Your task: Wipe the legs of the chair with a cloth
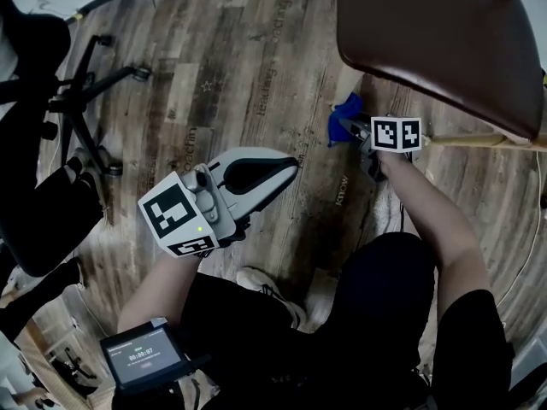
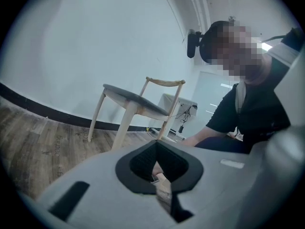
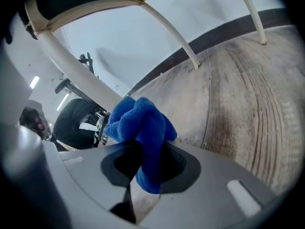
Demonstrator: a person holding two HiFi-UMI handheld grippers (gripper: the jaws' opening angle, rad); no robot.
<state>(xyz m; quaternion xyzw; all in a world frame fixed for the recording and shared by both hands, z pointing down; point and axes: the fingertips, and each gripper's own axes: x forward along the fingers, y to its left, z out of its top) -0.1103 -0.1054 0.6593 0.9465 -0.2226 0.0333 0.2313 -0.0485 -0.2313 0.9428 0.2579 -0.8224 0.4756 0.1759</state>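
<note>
Fingers of the right gripper [image 1: 344,126] clamp a blue cloth [image 3: 140,123] against a pale chair leg [image 3: 81,75] beneath the seat [image 1: 436,41]. The left gripper [image 1: 293,163], closed and empty, idles aside. Wiping looks under way, with other legs likely to do.

Blue cloth [image 3: 140,123], pale cream chair leg [image 3: 76,68], dark brown seat [image 1: 444,41], grey-brown plank floor [image 1: 239,67].

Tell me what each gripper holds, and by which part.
The right gripper pinches the blue cloth at its bunched middle. The left gripper, jaws together, holds nothing.
</note>
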